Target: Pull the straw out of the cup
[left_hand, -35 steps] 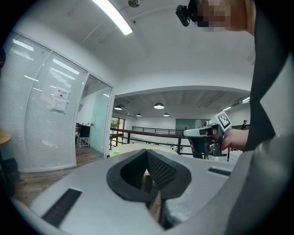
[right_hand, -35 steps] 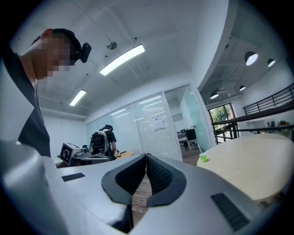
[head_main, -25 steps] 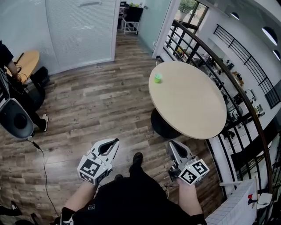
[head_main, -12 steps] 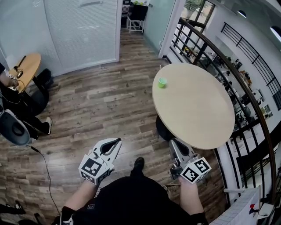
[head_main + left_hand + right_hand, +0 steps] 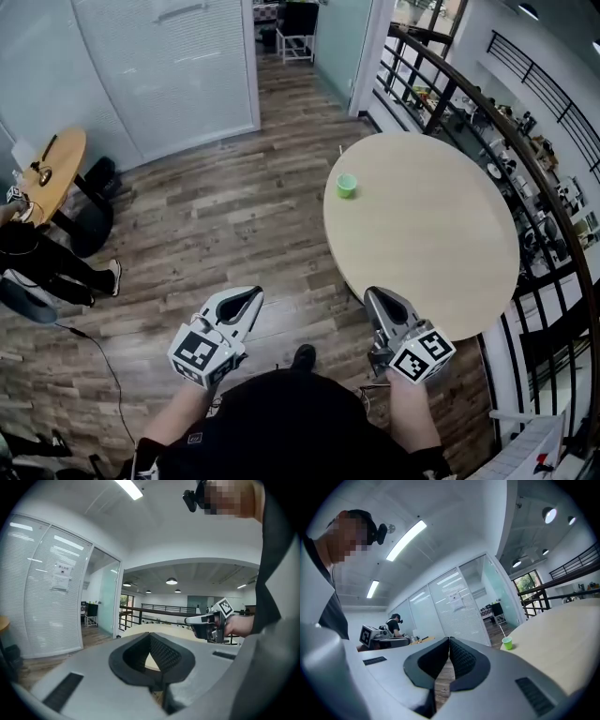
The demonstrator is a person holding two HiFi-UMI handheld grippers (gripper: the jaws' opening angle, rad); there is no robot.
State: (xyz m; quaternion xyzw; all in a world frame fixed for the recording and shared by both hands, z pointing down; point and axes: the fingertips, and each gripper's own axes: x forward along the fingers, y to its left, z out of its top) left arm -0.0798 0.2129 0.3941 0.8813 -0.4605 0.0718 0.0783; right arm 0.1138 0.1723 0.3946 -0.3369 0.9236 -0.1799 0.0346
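A small green cup [image 5: 347, 185] with a thin white straw [image 5: 341, 153] stands near the far left edge of the round beige table [image 5: 431, 234]. The right gripper view shows the same cup [image 5: 507, 643] and straw [image 5: 502, 631] far ahead on the table. My left gripper [image 5: 249, 296] hovers over the wooden floor, shut and empty, well short of the table. My right gripper [image 5: 372, 294] is at the table's near edge, also shut with nothing between its jaws. Both are far from the cup. The pads meet in each gripper view, on the left gripper [image 5: 150, 635] and on the right gripper [image 5: 449, 640].
A black railing [image 5: 487, 103] curves behind the table. Glass partition walls [image 5: 159, 66] stand at the back left. At the far left are a person [image 5: 37, 253] and a small wooden table [image 5: 52, 169]. A cable [image 5: 94, 347] lies on the floor.
Both grippers have moved forward towards the round table, and the table and cup now sit nearer in the head view. Both pairs of jaws stay shut.
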